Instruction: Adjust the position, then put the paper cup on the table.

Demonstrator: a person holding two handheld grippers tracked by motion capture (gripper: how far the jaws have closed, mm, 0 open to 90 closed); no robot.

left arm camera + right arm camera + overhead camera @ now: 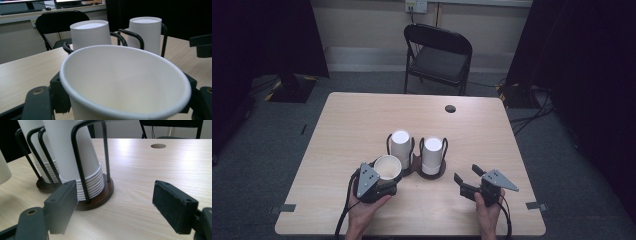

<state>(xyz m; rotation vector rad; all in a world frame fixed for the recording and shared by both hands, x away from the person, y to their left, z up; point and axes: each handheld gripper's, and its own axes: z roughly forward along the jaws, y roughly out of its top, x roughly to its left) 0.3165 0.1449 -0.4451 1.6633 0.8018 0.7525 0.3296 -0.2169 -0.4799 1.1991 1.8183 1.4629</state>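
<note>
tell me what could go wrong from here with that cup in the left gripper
The left gripper holds a thin paper cup by its wall, mouth up; too hard a squeeze could crush it, too loose and it may slip. It sits close to the left stack of cups in the wire holder, so a careless swing could knock or tip that. The right gripper stands open near the right stack and could bump it.

Pale wooden table [362, 120], two cup racks [432, 173] with stacked white cups [432, 150].
</note>
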